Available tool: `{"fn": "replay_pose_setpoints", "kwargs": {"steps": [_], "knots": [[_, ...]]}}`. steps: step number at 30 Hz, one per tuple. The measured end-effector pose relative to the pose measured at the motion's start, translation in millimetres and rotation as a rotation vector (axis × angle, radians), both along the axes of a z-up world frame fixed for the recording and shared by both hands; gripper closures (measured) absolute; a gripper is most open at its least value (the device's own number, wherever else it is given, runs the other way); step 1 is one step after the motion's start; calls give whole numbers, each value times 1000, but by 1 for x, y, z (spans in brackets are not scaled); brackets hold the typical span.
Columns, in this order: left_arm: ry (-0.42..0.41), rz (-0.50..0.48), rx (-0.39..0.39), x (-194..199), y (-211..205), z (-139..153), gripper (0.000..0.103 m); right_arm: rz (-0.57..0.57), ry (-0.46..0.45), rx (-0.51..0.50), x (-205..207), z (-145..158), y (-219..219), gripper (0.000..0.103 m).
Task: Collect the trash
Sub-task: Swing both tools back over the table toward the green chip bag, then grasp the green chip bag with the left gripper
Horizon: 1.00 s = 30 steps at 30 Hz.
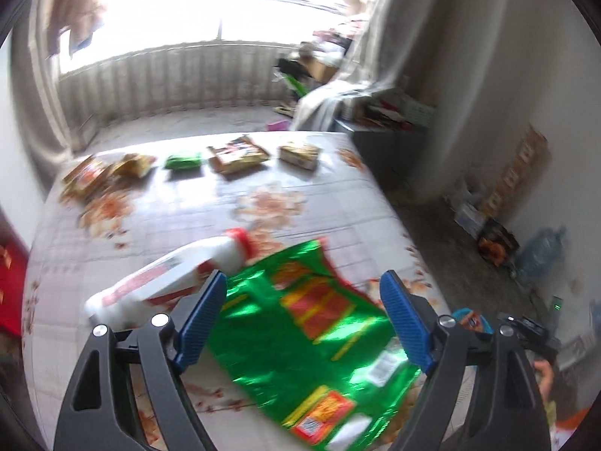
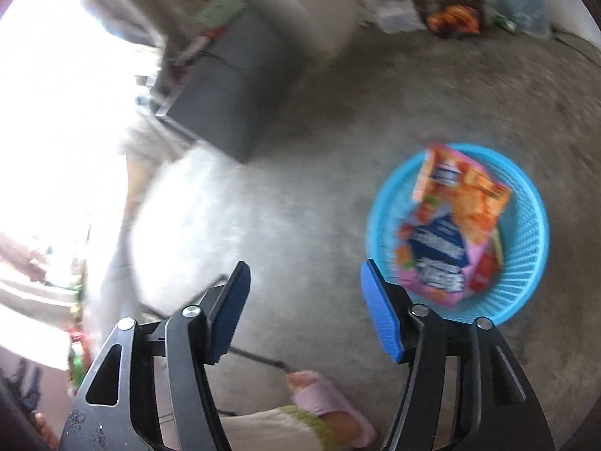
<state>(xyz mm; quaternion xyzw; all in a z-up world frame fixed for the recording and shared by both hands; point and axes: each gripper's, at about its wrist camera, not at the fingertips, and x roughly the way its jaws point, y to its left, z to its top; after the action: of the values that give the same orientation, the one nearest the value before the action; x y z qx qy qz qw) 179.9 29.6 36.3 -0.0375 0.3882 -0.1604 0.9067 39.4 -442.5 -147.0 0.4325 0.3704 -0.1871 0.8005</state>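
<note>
Your left gripper (image 1: 304, 319) was spread wide over the green foil wrapper (image 1: 300, 342), holding nothing; you did best to pinch its near edge, clear of the white bottle (image 1: 165, 278) beside it. The wrapper lay flat on the floral tablecloth (image 1: 188, 206), long axis running from near right to far left. Your right gripper (image 2: 304, 308) was spread and empty by the blue basket (image 2: 526, 233), where an orange snack bag (image 2: 450, 218) sat
</note>
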Motion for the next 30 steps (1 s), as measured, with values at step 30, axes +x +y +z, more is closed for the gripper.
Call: {"fn": "replay_pose_setpoints", "kwargs": {"steps": [30], "knots": [[165, 22, -147, -37, 80, -80, 28, 716, 38, -86, 175, 66, 252, 44]]}}
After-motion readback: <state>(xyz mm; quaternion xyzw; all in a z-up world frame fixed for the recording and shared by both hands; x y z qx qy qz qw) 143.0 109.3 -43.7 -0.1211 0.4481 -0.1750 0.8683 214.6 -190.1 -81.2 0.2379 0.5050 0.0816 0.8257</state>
